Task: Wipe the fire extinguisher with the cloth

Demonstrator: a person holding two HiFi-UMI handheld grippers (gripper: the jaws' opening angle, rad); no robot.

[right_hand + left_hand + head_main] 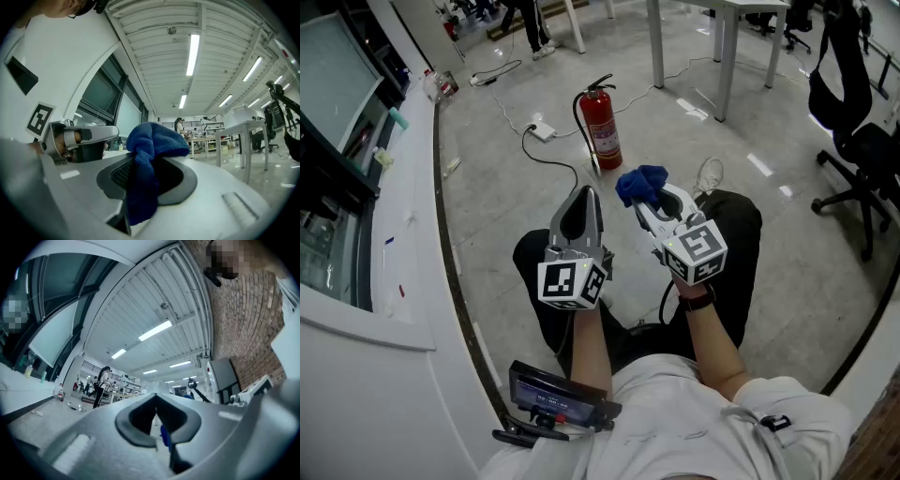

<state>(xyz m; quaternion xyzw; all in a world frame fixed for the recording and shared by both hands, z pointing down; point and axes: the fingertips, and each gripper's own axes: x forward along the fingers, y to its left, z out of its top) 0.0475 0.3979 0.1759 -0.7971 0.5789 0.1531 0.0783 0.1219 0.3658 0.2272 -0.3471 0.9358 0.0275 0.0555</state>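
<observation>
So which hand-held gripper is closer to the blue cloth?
Right. The right hand-held gripper is shut on the blue cloth; the left hand-held gripper is beside it, to its left, shut, empty and not touching it.

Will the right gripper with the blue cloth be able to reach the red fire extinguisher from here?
Probably yes. The right gripper, shut on the blue cloth, is held a little short of the fire extinguisher, which stands upright on the floor ahead. Nothing lies between them.
</observation>
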